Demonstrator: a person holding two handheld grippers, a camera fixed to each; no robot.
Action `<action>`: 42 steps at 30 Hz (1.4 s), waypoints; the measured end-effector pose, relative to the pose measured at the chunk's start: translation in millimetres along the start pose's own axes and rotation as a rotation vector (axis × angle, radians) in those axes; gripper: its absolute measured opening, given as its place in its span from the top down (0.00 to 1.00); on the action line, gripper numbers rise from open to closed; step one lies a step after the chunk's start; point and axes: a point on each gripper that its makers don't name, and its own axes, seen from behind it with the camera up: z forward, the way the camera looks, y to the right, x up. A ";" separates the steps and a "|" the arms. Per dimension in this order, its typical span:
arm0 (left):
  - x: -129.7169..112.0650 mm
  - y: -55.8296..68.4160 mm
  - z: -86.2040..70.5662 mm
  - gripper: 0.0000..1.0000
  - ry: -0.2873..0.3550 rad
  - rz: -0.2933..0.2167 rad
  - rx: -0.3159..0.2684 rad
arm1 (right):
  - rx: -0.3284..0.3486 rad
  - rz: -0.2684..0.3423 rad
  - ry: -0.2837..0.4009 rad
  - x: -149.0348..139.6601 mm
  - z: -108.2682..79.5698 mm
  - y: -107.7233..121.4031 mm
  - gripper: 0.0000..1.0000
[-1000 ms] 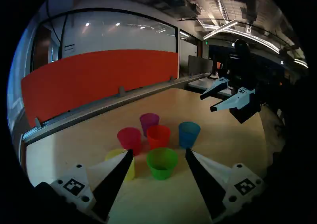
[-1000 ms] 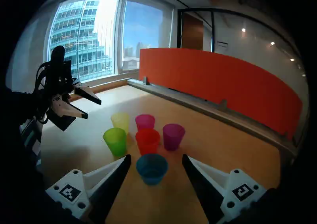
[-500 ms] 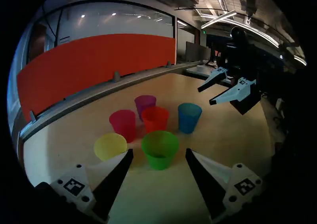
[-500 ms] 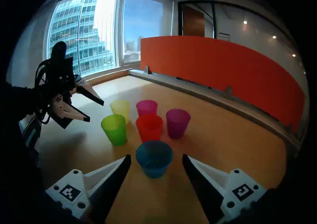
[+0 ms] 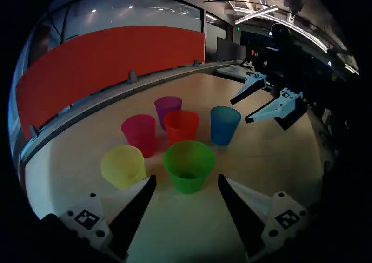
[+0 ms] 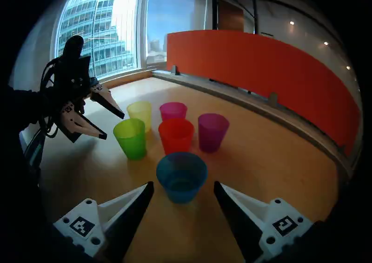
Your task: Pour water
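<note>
Both tongs have come closer to the cup cluster vs. 1 s ago, and the cups read larger in both views. Ref. point is the orange cup (image 5: 181, 126), upright at the centre of the cluster on the counter (image 5: 274, 161).

Left tongs (image 5: 186, 177): fingers apart, nothing gripped. We see the green cup (image 5: 189, 165) just ahead of the tips, standing just beside the orange cup on its near side in the left gripper view.

Right tongs (image 6: 182, 184): fingers apart, nothing gripped. The blue cup (image 6: 181, 177) stands between these tips and the orange cup, near it but apart.

Pink cup (image 5: 139, 134): just beside the orange cup, opposite the blue cup. Purple cup (image 5: 167, 108): just behind the orange cup, opposite the green one. Yellow cup (image 5: 123, 166): diagonal to the orange cup, between pink and green.

All cups stand upright. We cannot tell whether any cup holds water.
</note>
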 end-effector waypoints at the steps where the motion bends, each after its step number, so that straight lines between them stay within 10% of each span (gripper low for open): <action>1: -0.3 -0.2 1.9 0.02 -0.004 0.001 -0.001 | 0.002 -0.001 -0.003 -1.2 1.8 -0.3 0.00; 42: 1.3 0.1 54.8 0.13 -0.072 0.015 -0.036 | 0.039 -0.019 -0.037 -4.7 48.5 1.6 0.00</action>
